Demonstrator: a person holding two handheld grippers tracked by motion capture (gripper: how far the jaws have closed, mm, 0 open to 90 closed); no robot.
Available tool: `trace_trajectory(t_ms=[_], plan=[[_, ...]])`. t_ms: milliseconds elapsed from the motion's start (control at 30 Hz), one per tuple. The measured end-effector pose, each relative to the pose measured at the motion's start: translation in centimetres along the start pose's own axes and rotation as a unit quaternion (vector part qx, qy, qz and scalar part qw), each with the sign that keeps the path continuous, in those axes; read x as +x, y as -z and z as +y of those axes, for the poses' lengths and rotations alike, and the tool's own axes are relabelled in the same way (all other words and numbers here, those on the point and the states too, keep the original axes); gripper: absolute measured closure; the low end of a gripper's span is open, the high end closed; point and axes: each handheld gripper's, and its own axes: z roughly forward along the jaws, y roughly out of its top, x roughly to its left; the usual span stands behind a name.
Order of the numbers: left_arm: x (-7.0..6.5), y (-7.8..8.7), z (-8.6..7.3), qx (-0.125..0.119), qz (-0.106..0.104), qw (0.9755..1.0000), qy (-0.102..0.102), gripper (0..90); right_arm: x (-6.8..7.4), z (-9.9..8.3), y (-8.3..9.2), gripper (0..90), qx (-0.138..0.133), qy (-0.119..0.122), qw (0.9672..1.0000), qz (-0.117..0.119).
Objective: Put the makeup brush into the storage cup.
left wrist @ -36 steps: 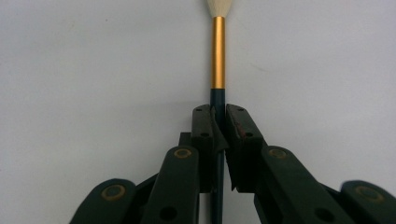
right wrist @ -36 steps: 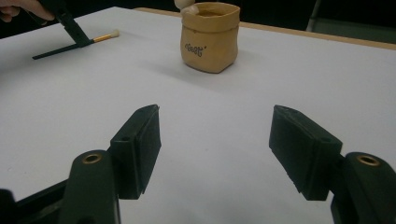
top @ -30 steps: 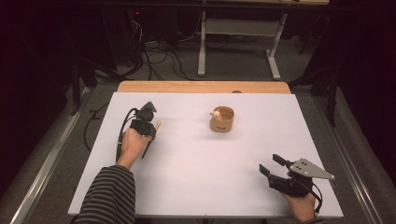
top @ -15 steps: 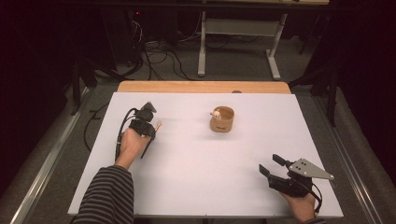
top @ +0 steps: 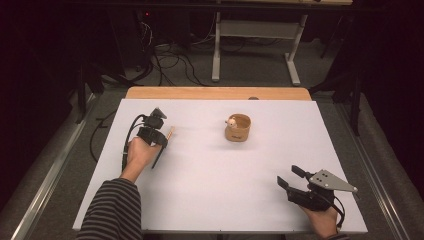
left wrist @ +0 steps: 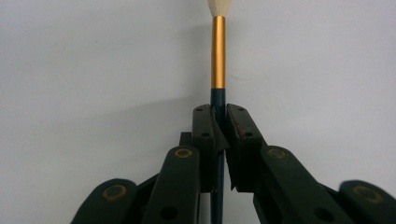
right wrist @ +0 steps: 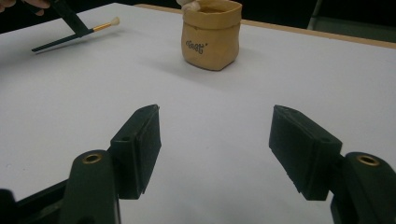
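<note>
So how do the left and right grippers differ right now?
The left gripper is shut on the brush; the right gripper stands wide open with nothing between its jaws. The left sits far up the table, level with the tan pouch; the right rests at the near right edge. Both rest low over the white surface.

One brush (left wrist: 218, 51), one tan pouch (top: 238, 128), perhaps holding one small item.

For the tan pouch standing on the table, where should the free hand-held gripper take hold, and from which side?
Probably at the rolled rim of the tan pouch, coming from above with one jaw inside and one outside. It stands upright with its mouth open, and its soft, bulging body looks wide for a side grip. The right hand-held gripper is open and faces it; something pale sits at the far rim, so use the near edge.
</note>
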Motion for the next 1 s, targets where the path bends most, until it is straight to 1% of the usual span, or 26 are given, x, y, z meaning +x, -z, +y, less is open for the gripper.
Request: trace_trajectory(t_ms=[67,267,333,467,500,533,600,667,700,767,867,1000], plan=[[0.0,0.2,-0.1,-0.004,-0.003,1.0000,-0.003,82.9,0.0,0.0,0.0,35.9,0.000,0.000,1.0000,0.000],[0.2,0.7,-0.3,-0.013,-0.010,0.9999,-0.005,82.9,0.0,0.0,0.0,35.9,0.000,0.001,1.0000,0.000],[0.1,1.0,-0.3,-0.018,-0.013,0.9997,-0.013,82.9,0.0,0.0,0.0,35.9,0.001,0.001,1.0000,0.001],[-0.2,1.6,-0.5,-0.029,-0.021,0.9992,-0.020,82.9,0.0,0.0,0.0,35.8,0.001,0.001,1.0000,0.001],[-0.3,1.7,-0.5,-0.033,-0.025,0.9988,-0.025,82.9,0.0,0.0,0.0,35.8,0.001,0.002,1.0000,0.002],[-0.5,1.9,-0.6,-0.037,-0.029,0.9986,-0.025,82.9,0.0,0.0,0.0,35.7,0.001,0.003,1.0000,0.001],[-0.6,2.2,-0.7,-0.042,-0.031,0.9982,-0.031,82.9,0.1,0.0,0.0,35.3,0.001,0.003,1.0000,-0.003],[-0.6,2.4,-0.8,-0.048,-0.034,0.9977,-0.033,82.9,0.1,0.0,0.0,35.0,0.000,-0.003,1.0000,-0.005],[-0.7,2.5,-0.8,-0.052,-0.036,0.9974,-0.034,82.9,0.0,0.0,0.0,34.9,0.000,0.000,1.0000,-0.005],[-0.7,2.9,-0.9,-0.059,-0.044,0.9965,-0.038,82.9,0.0,0.0,0.0,34.8,0.001,-0.002,1.0000,-0.006],[-0.9,3.4,-1.1,-0.070,-0.048,0.9955,-0.043,82.9,0.0,0.0,0.0,34.8,0.002,0.001,1.0000,-0.004],[-1.2,4.2,-1.5,-0.085,-0.056,0.9934,-0.052,82.9,0.1,0.0,-0.1,35.0,0.004,0.001,1.0000,-0.001]])
